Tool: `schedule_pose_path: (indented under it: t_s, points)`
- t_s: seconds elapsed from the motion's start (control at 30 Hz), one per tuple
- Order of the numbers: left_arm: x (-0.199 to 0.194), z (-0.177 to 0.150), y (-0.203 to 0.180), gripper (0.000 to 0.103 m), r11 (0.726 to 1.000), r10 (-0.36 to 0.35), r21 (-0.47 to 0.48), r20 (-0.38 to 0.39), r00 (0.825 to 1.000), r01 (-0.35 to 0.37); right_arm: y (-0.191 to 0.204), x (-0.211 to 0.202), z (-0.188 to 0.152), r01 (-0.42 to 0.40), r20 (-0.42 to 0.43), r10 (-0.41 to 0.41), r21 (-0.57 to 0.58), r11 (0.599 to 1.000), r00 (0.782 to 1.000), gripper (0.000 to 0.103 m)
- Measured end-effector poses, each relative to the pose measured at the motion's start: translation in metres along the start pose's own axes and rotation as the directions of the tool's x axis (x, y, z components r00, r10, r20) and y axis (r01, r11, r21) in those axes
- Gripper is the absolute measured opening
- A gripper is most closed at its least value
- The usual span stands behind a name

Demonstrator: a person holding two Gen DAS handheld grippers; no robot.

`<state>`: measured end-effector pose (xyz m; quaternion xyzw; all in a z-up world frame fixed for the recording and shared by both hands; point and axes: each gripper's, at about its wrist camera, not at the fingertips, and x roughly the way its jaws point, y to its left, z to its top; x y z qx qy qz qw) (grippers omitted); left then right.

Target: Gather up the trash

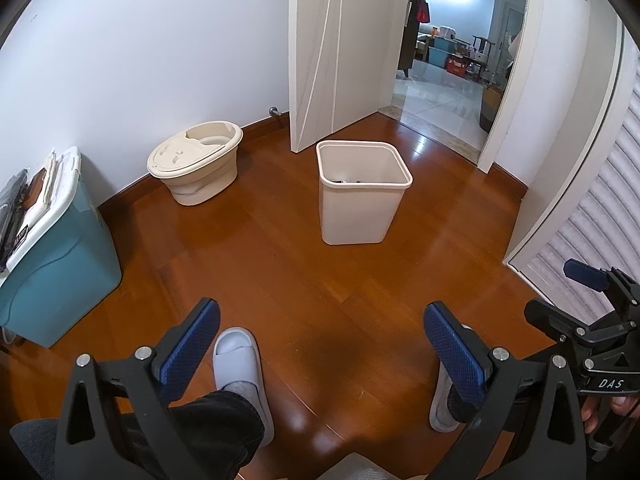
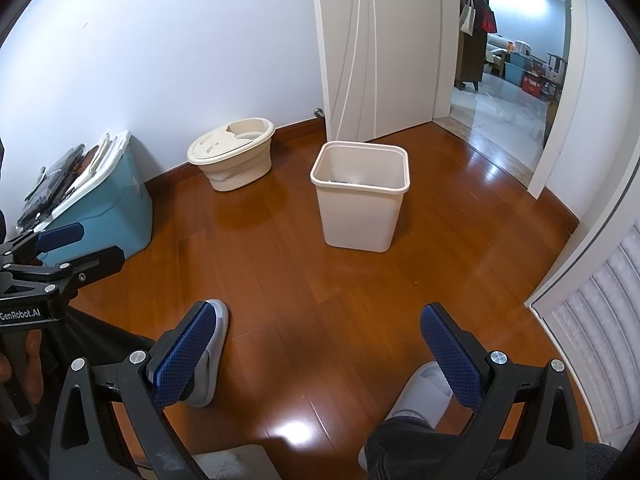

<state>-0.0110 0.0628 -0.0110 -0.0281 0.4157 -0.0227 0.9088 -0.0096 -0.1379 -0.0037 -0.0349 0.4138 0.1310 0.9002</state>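
Note:
A cream waste bin stands upright on the wooden floor ahead, with something dark lying at its bottom. It also shows in the right wrist view. My left gripper is open and empty, held low above the floor well short of the bin. My right gripper is open and empty too, at about the same distance from the bin. The right gripper also shows at the right edge of the left wrist view, and the left gripper at the left edge of the right wrist view.
A cream lidded tub sits by the wall. A teal storage box with things piled on top stands at the left. A white door stands open onto a tiled hall. A louvred door is at the right. The person's slippered feet rest below the grippers.

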Motion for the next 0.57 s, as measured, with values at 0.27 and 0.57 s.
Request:
schedule_pose_path:
  t_s: [0.27, 0.57]
  points:
    - [0.0009, -0.0008, 0.0008, 0.103, 1.0, -0.007, 0.004, -0.004, 1.0, 0.007, 0.0005, 0.001, 0.0008, 0.0, -0.001, 0.0, -0.004, 1.0, 1.0, 0.103]
    - [-0.0048, -0.0017, -0.0016, 0.103, 1.0, -0.02, 0.018, 0.023, 1.0, 0.02, -0.0039, 0.0038, 0.0008, -0.007, -0.006, 0.007, -0.015, 1.0, 1.0, 0.103]
